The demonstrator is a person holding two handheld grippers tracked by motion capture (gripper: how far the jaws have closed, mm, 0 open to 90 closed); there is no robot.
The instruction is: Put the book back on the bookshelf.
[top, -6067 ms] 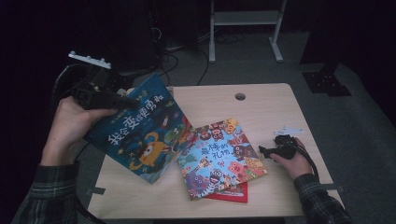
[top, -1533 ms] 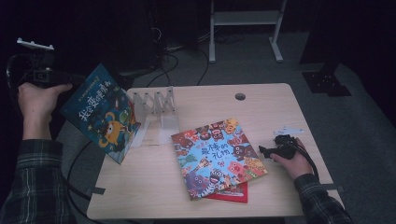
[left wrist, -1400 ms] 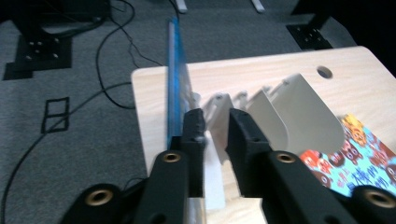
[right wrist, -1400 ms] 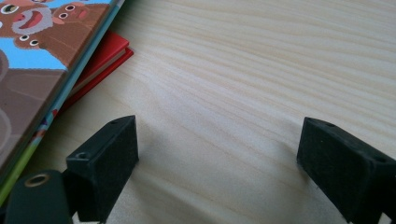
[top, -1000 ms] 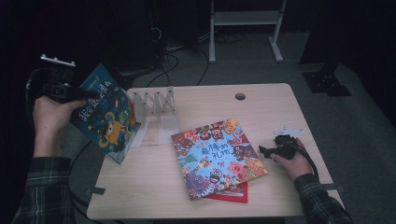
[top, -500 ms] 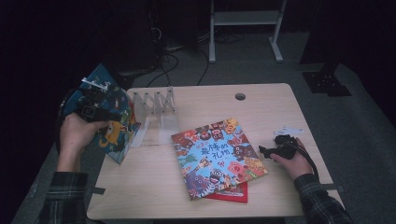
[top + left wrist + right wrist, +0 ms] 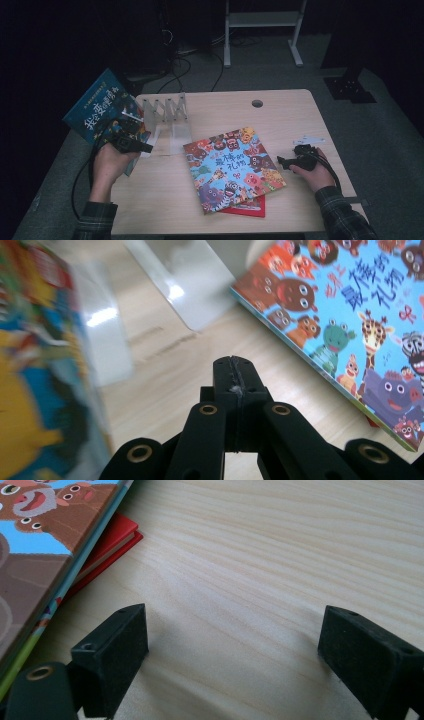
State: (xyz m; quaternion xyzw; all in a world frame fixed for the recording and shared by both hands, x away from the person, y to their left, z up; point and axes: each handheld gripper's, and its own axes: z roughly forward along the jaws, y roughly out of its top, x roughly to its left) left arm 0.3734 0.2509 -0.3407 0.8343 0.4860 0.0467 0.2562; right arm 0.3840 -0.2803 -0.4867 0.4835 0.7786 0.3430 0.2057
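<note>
High view: a pale wooden table (image 7: 165,205) occupies the centre of the frame, its left edge running from the upper left to the lower left and its near edge along the bottom. A dark blue picture book (image 7: 97,112) stands tilted at the left edge, partly overhanging it, leaning against a clear folding book rack (image 7: 167,112) in the upper left of the tabletop. Bare wood lies open below the rack in the lower left, across the upper right around a small round hole (image 7: 257,103), and along the right edge. A light blue picture book (image 7: 232,167) with cartoon animals lies flat at centre, stacked on a red book (image 7: 250,206) whose corner shows beneath its lower edge.

The blue book's cover carries large white characters and an orange figure; in the left gripper view it appears blurred along the left margin.

The left gripper (image 7: 131,141) sits at centre left, just in front of the blue book's lower part, held by a hand (image 7: 109,167) entering from the lower left. Left gripper view: the jaws meet tip to tip with nothing between them, pointing over bare wood between book and rack. The right gripper (image 7: 295,161) rests at centre right near the light blue book's edge, held by a hand (image 7: 315,172) with a plaid sleeve. Right gripper view: the jaws stand wide apart over bare wood, holding nothing.
</note>
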